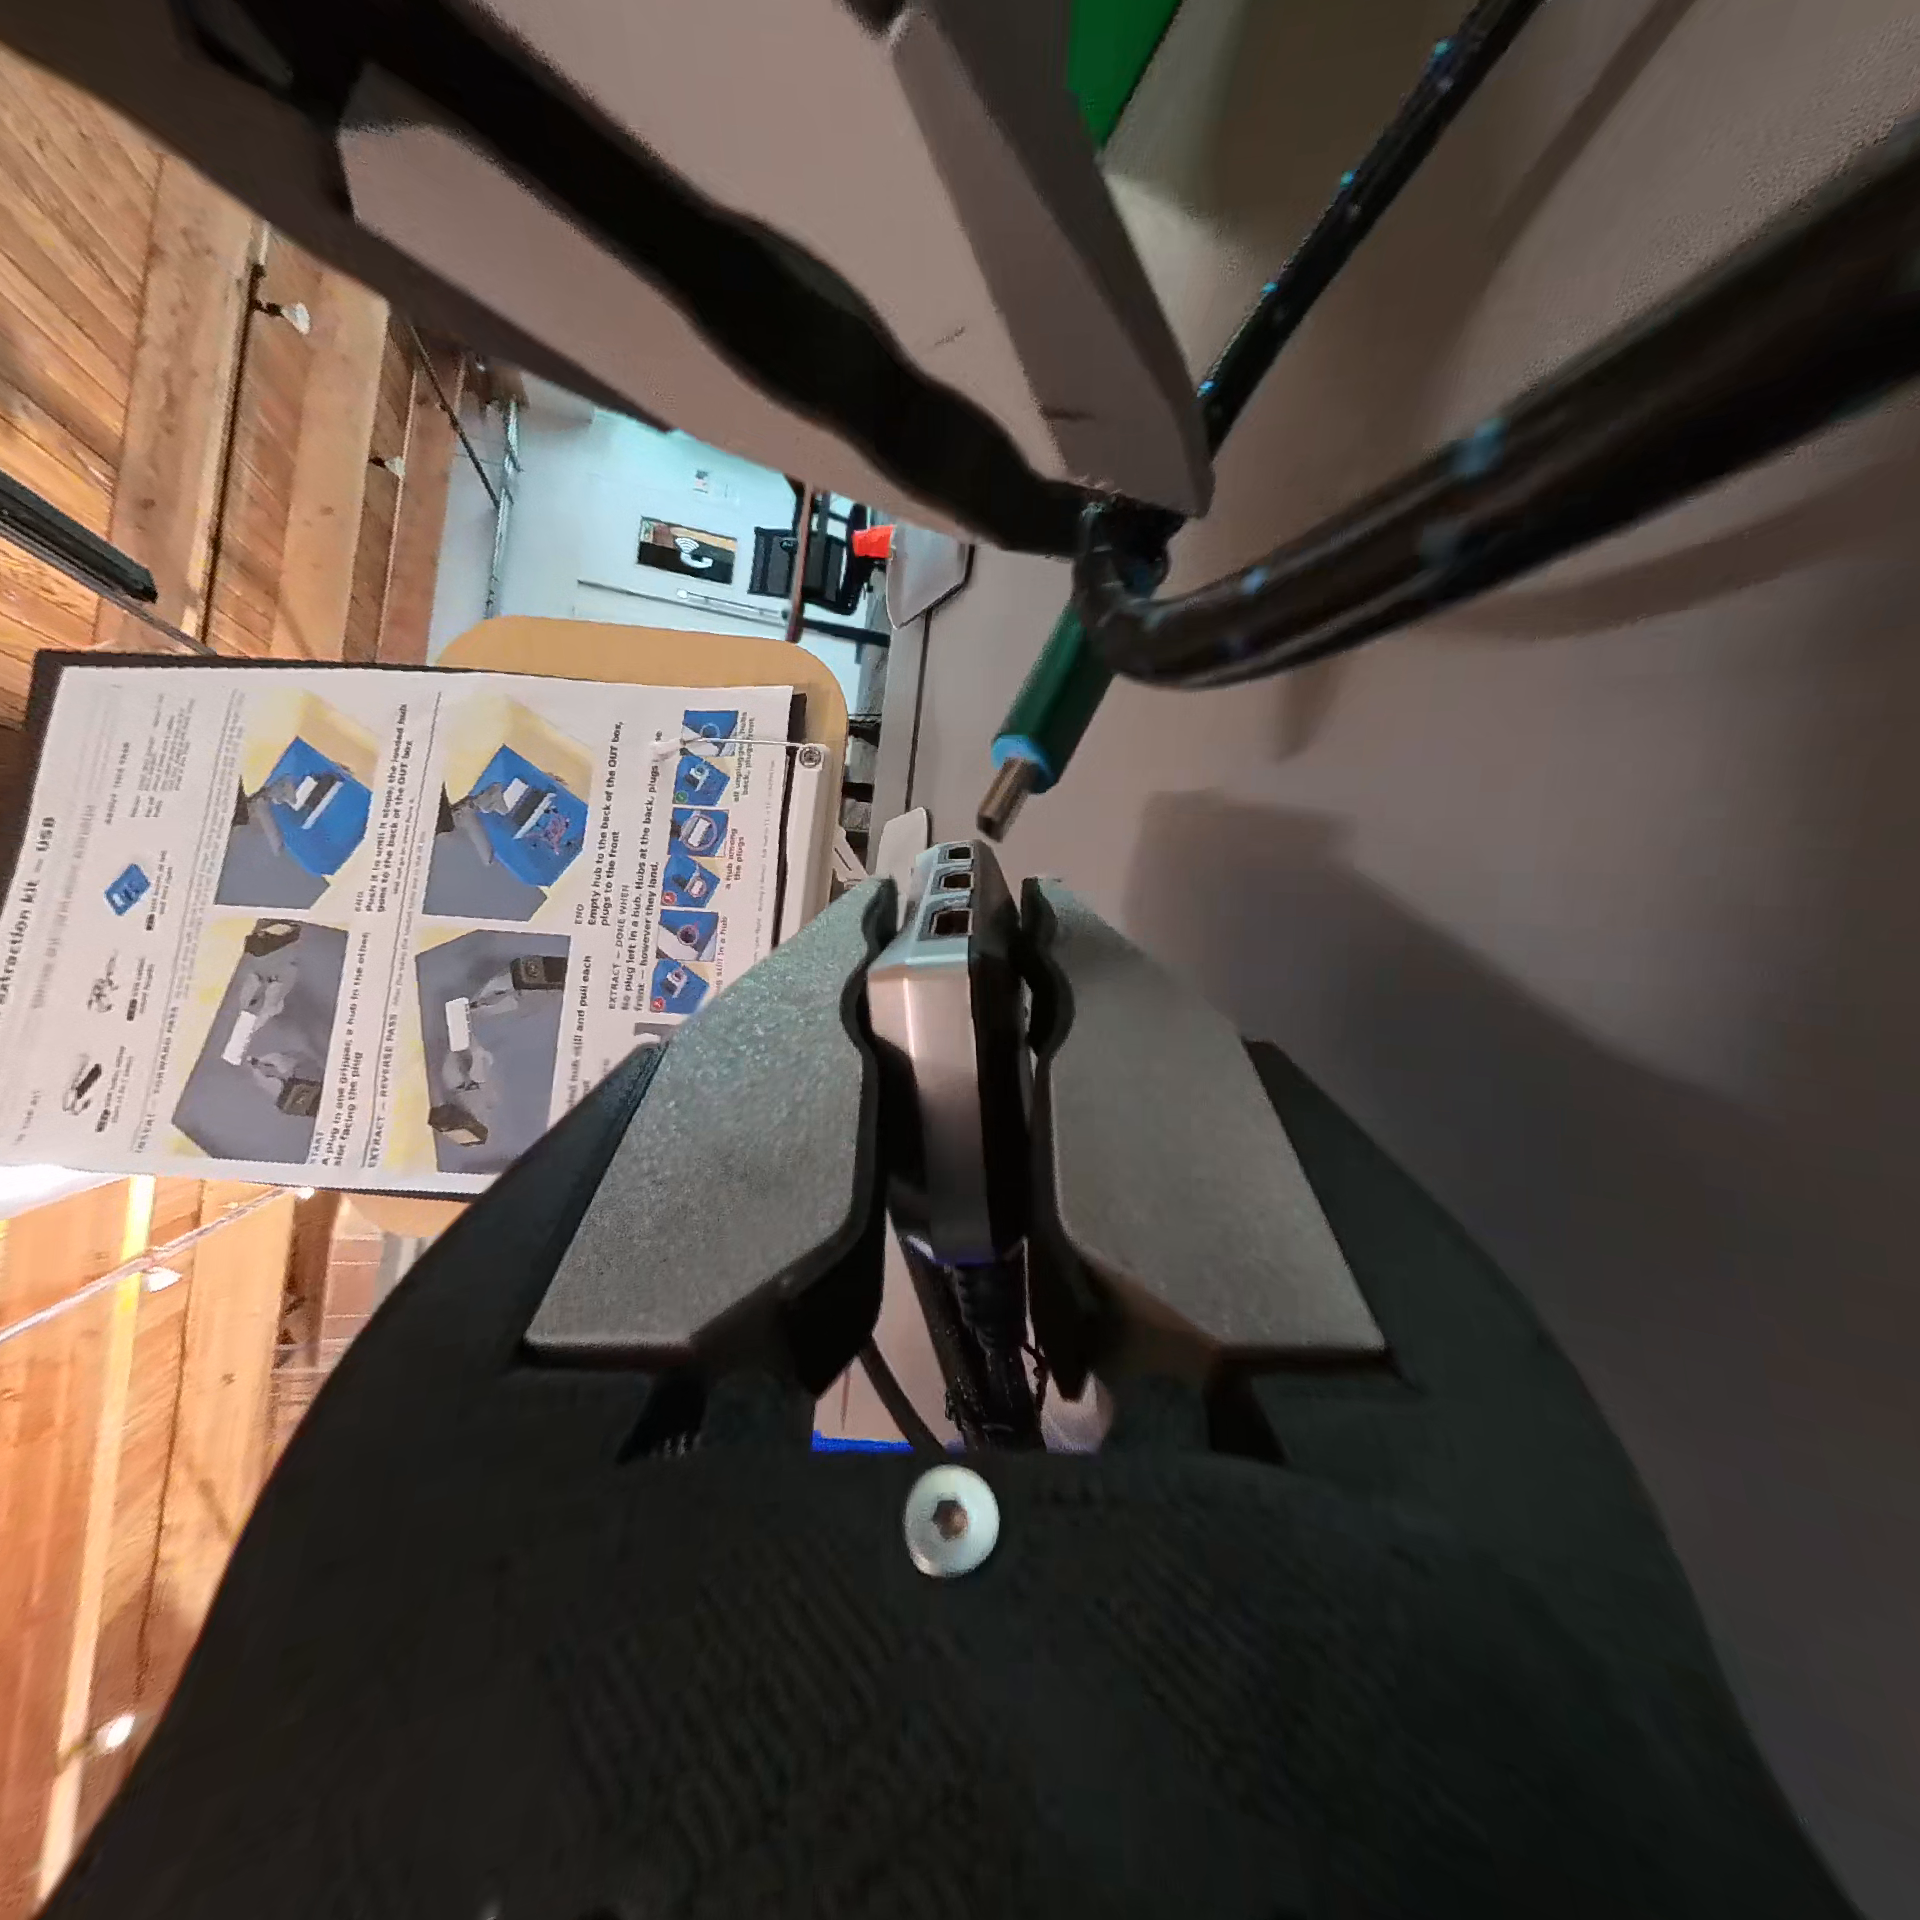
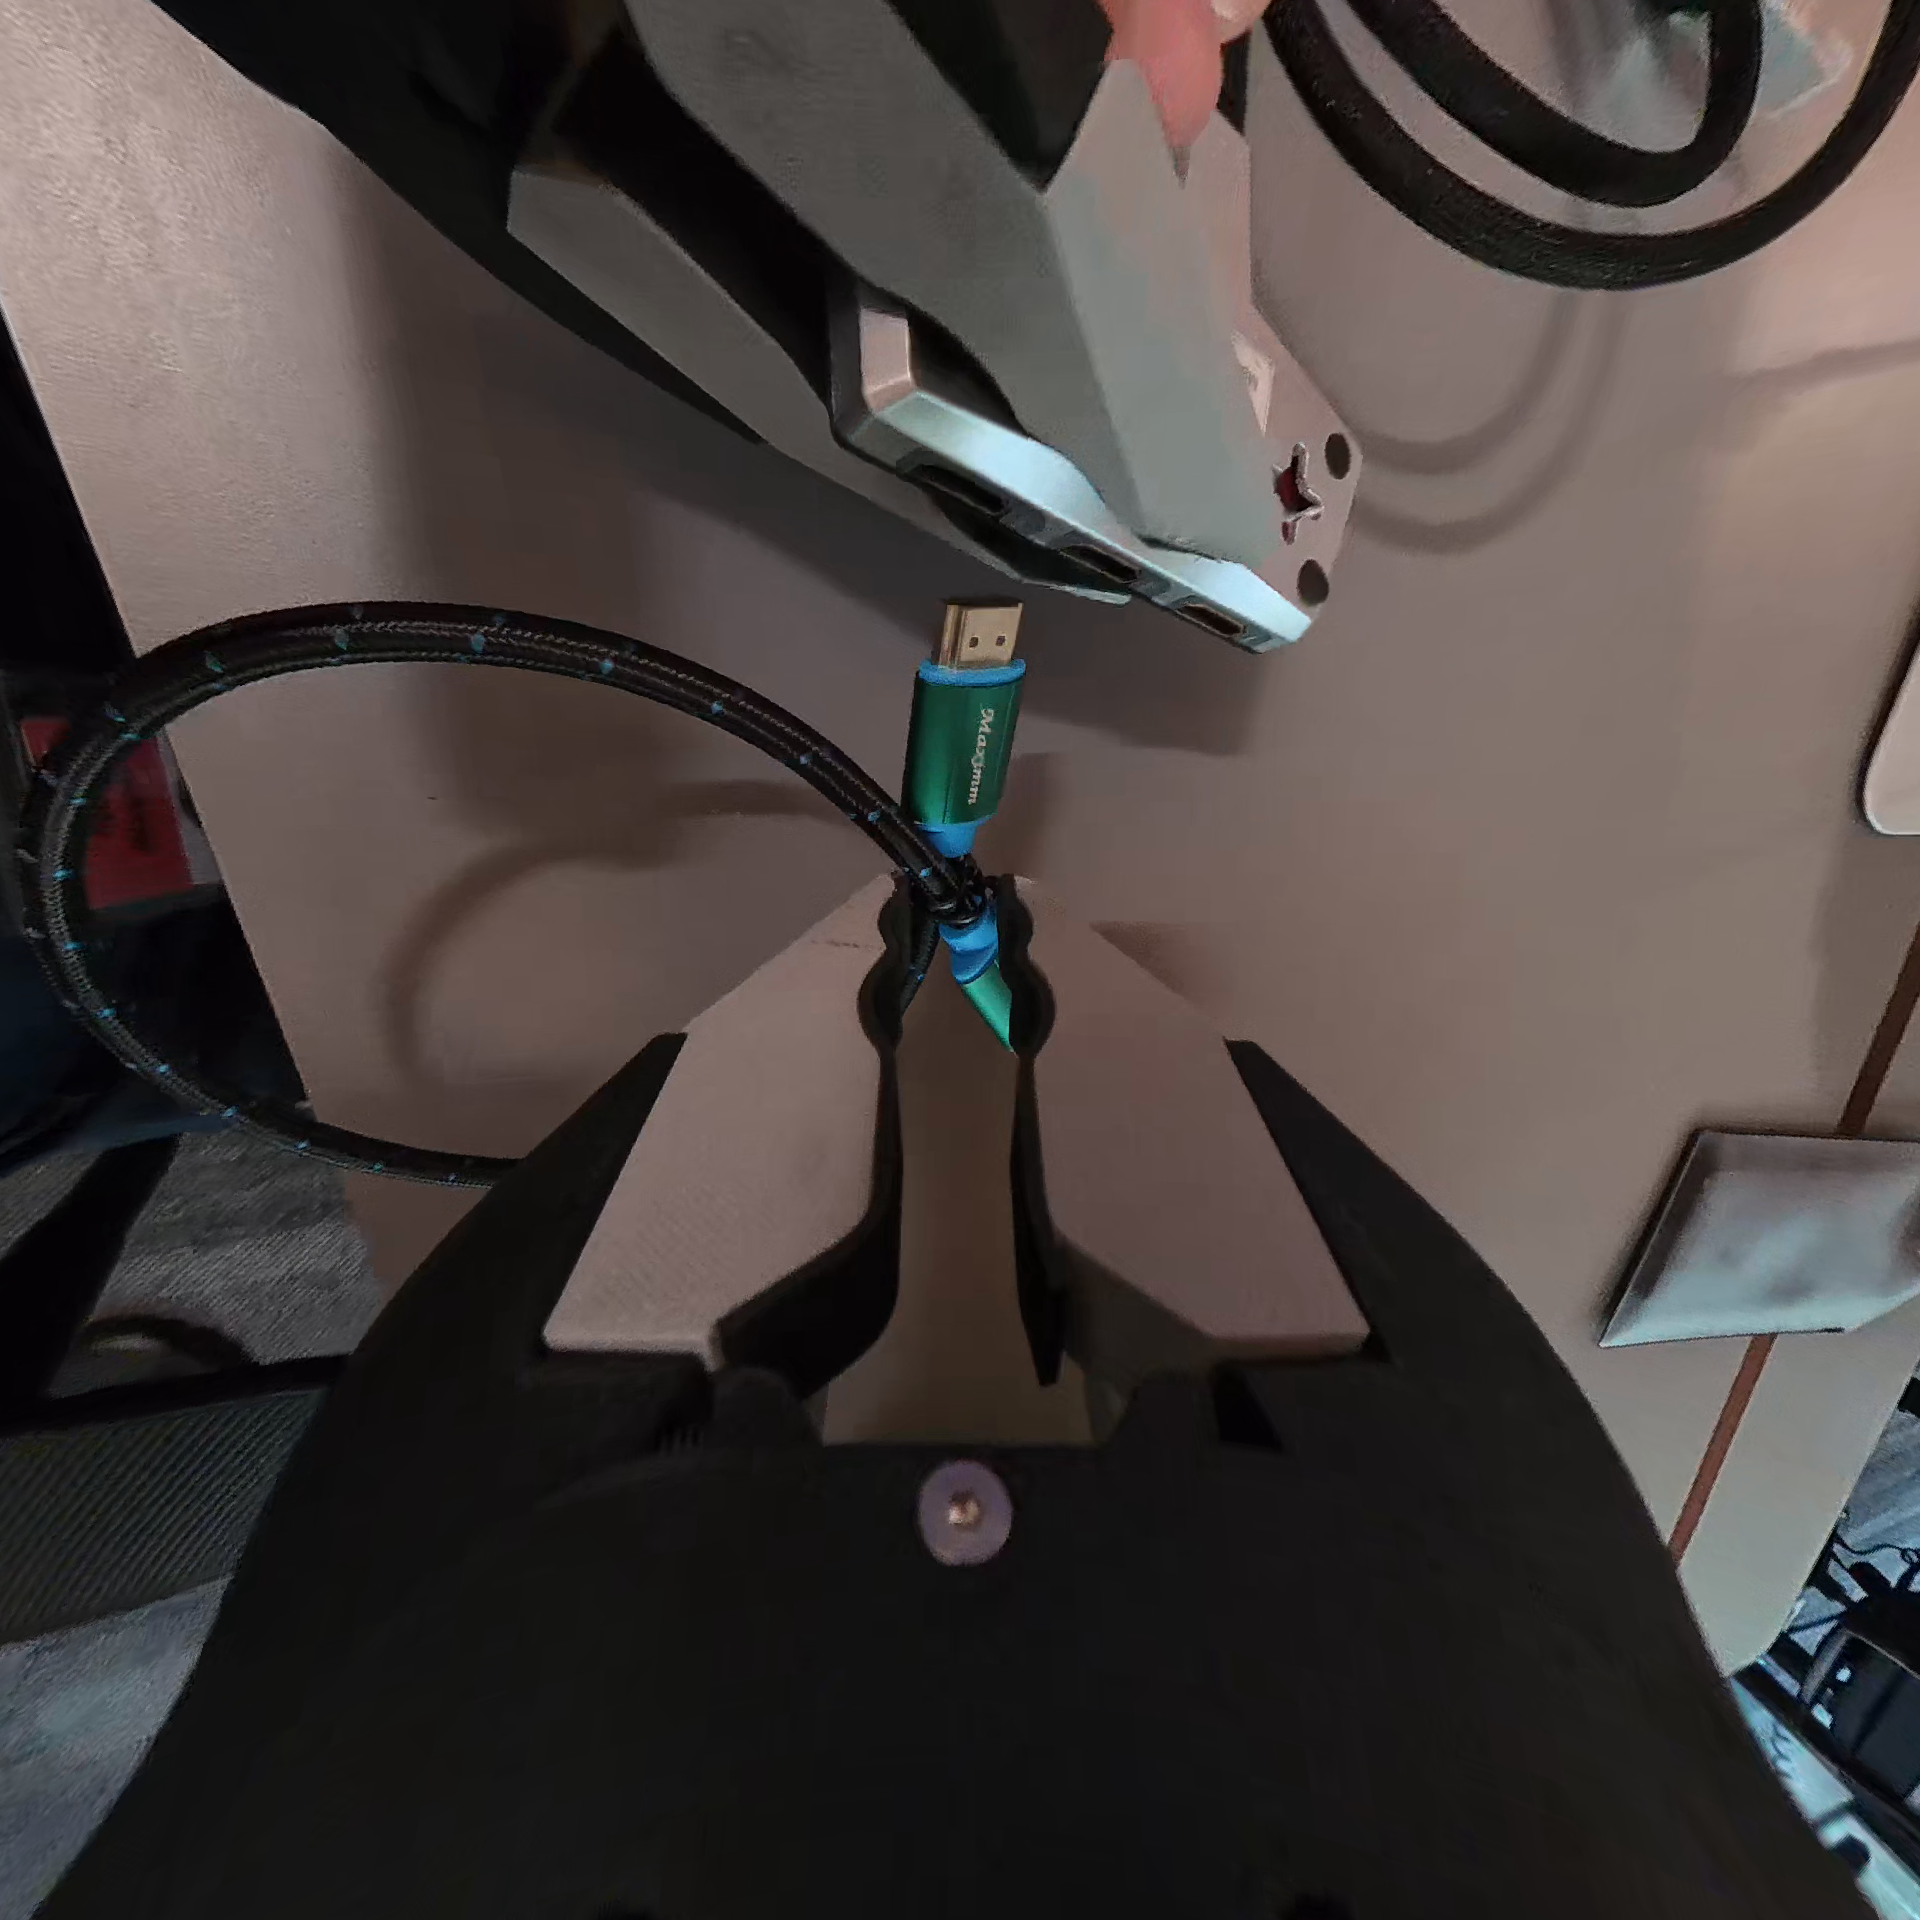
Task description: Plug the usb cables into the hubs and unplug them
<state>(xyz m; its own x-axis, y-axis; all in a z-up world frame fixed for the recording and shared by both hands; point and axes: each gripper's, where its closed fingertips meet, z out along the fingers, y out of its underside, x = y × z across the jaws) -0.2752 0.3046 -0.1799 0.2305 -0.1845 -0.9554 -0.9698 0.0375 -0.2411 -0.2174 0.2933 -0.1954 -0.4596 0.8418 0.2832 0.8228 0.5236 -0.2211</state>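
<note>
My left gripper [image 1: 951,914] is shut on a slim grey hub [image 1: 935,1029] with a row of ports [image 1: 954,888] at its far end. The hub also shows in the right wrist view [image 2: 1049,488], held by the other gripper. My right gripper [image 2: 956,914] is shut on the base of a green plug [image 2: 961,753] with a gold metal tip, where its black braided cable [image 2: 343,644] leaves it. The plug tip sits just short of the hub's ports. In the left wrist view the green plug [image 1: 1039,717] points at the ports from above, apart from them.
A printed instruction sheet [image 1: 364,925] stands on a board at the left, before a wooden wall [image 1: 156,416]. The beige tabletop [image 2: 1455,831] lies under both grippers. A grey flat piece [image 2: 1787,1247] lies at the right. A black cable loop [image 2: 1558,208] lies at top right. The grippers' ends are close to 7 centimetres from one another.
</note>
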